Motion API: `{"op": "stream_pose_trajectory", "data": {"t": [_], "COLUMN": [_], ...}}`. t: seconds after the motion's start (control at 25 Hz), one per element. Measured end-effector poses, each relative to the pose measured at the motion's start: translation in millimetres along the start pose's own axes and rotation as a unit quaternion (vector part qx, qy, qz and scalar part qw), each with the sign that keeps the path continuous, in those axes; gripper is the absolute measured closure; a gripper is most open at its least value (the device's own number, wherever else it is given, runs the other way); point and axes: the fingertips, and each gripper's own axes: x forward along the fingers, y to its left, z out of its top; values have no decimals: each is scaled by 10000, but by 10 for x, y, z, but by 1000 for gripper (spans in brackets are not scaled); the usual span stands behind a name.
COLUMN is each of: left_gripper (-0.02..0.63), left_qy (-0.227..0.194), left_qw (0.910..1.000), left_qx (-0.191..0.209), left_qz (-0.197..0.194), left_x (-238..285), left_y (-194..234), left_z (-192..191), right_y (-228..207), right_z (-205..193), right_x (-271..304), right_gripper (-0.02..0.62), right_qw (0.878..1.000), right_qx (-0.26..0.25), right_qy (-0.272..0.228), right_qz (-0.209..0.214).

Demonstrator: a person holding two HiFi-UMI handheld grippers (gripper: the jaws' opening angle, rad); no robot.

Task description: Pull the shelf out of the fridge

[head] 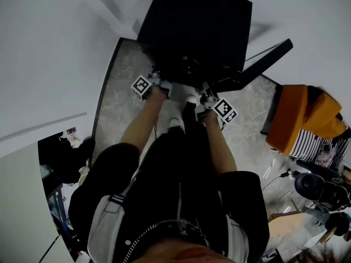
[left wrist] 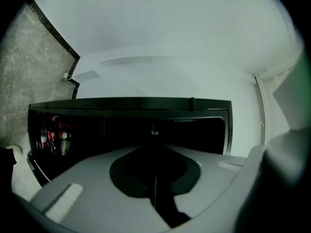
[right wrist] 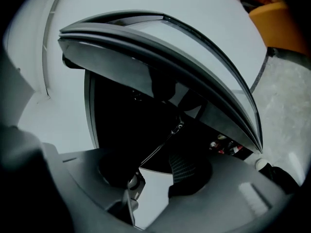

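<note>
The black fridge (head: 192, 26) stands on the floor with its door (head: 258, 64) swung open to the right. Both grippers are at its dark opening. My left gripper (left wrist: 155, 181) is shut, its jaws meeting in a thin seam, and it points into the fridge (left wrist: 146, 130). My right gripper (right wrist: 156, 177) is open. A pale flat shelf panel (right wrist: 151, 193) with a thin edge runs between its fingers, and the ribbed pad (right wrist: 183, 168) stands clear of it. In the head view the left gripper (head: 163, 85) and right gripper (head: 204, 100) sit close together over the person's legs.
Small bottles (left wrist: 53, 137) stand in the door rack, also seen as bottles (right wrist: 224, 147) under the open door (right wrist: 194, 62). An orange bag (head: 299, 116) and a striped cloth (head: 310, 147) lie on the marble floor (head: 120, 97) to the right. White walls flank the fridge.
</note>
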Motion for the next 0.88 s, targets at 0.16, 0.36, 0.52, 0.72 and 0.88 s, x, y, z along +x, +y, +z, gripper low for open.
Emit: {"op": "stream_pose_trajectory", "data": {"t": [0.16,0.36,0.52,0.72,0.88], "left_gripper": [584,584,584,584,583], "left_qy": [-12,65,88,105,112], "left_qw": [9998,9998,9997,9995,9996], "left_qx": [-215,-207,-207,-292,-270], "left_qz": [-21,4,10,-40,-62], "left_x": [-64,-133,-171,-224,-282], "left_y": [-76,-1,-28,-88,-60], "left_z": [-43,-38,-37,-61,-61], "right_y": [-76,-176,-161,-199,-207], "right_z": [94,188,233,237,210], "right_x": [28,78,119,110,107], "right_gripper": [453,463,473,518,567], "right_qw": [9994,9981,9967,9948,9933], "right_qx": [266,521,669,896,1023], "right_qy": [-221,-319,-281,-236,-180], "right_qz": [24,49,351,418,510]}}
